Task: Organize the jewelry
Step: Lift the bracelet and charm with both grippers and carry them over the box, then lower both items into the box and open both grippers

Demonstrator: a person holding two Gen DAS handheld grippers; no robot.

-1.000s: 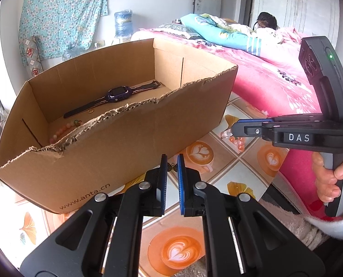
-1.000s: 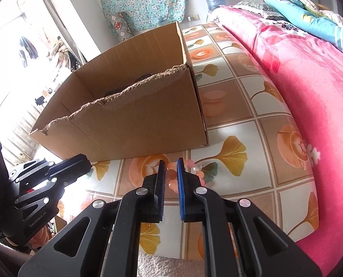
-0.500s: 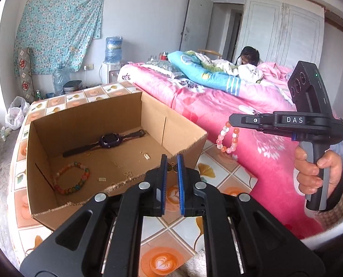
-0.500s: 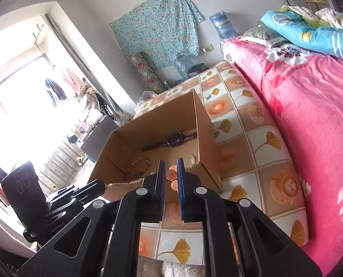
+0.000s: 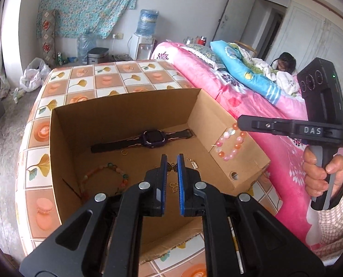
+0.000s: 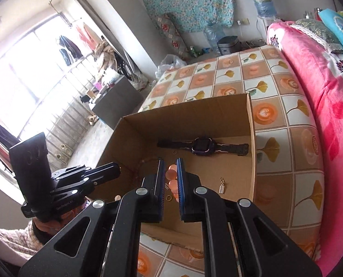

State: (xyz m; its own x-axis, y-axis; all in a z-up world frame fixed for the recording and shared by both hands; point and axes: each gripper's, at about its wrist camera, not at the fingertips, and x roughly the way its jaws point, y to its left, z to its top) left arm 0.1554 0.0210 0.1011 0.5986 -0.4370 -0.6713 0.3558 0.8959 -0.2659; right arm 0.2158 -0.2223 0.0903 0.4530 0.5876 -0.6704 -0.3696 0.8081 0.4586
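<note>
The right tongs (image 5: 239, 122) are closed on a pink bead bracelet (image 5: 231, 143), which dangles from their tips above the right wall of an open cardboard box (image 5: 217, 113); in the right wrist view the beads (image 6: 171, 175) show between the nearly closed fingers. A hand (image 5: 323, 173) grips the tool's handle. The left tongs (image 5: 172, 162) are pinched almost shut on a small butterfly pendant (image 5: 171, 166), held over the box interior. On the box floor lie a dark wristwatch (image 5: 151, 138) toward the far side, a multicoloured bead bracelet (image 5: 104, 180) at the near left, a small ring (image 5: 124, 152) and a small charm (image 6: 221, 188). The box sits on a bed covered with a tiled-pattern sheet (image 5: 79, 85), and a pink blanket (image 5: 240, 101) lies to the right.
</note>
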